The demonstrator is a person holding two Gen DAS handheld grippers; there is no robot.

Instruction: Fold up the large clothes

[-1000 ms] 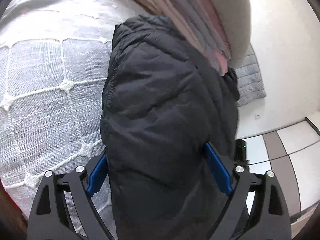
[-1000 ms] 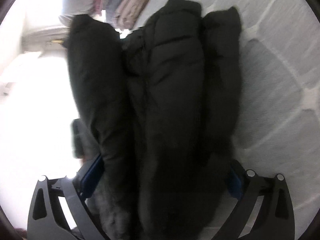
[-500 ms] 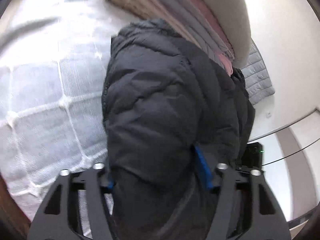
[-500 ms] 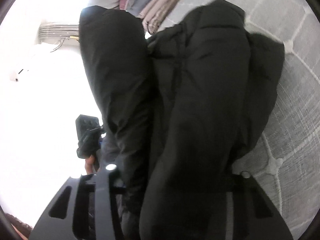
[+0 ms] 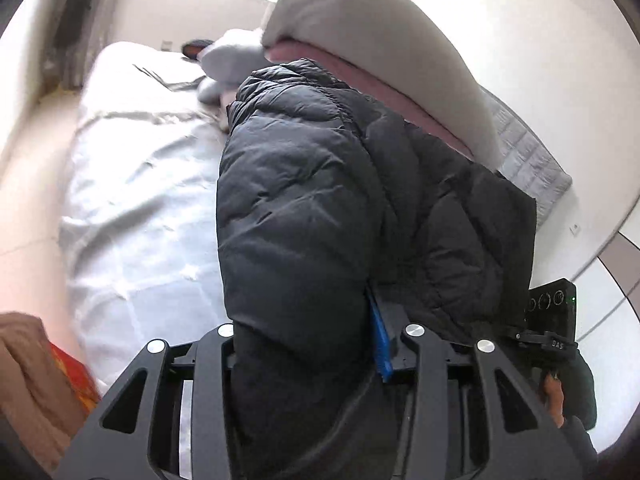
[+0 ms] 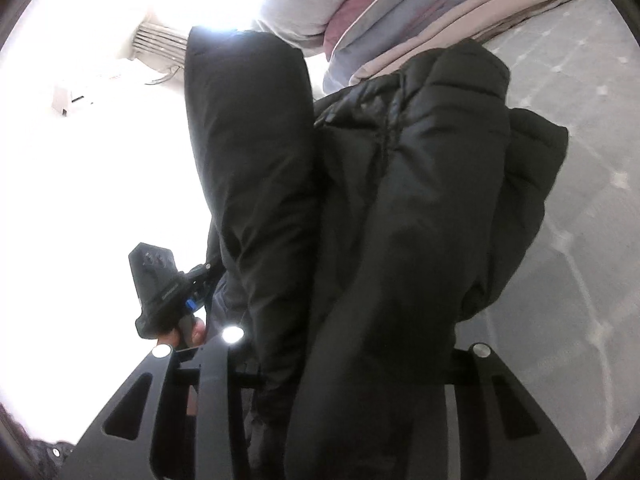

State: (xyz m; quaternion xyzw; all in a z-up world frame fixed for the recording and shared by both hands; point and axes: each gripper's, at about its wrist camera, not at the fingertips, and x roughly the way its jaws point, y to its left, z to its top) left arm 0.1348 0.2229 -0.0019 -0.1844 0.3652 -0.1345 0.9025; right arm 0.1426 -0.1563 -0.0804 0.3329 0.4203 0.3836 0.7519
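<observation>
Puffer jacket (image 5: 304,216), black and bulky, fills the middle of both wrist views, bunched into long padded rolls and lying over the white bedspread (image 5: 136,216) with the stitched grid pattern. Right behind it sits a stack of folded bedding (image 6: 404,20) in grey, pink and beige, with a big pale pillow (image 5: 372,52) on top, so the far end of the jacket is pretty much up against that pile. A grey quilted pad (image 5: 528,160) leans on the wall past it. At the lower left of the left view there's some tan cloth (image 5: 28,380) with something orange-red under it.

Open room is mostly to the left side, where the bedspread runs bare out to its edge and the pale floor. Toward the stack it's tight.

Left gripper (image 5: 308,340) has just been closing and is clamped on a thick roll of the jacket, blue pad (image 5: 380,340) pushed into the fabric. Right gripper (image 6: 352,352) has also been closing and pinches another fold, its pads buried in cloth. Both angle downward over the bed. From the right view you can see a hand (image 6: 188,328) on the other gripper's handle.
</observation>
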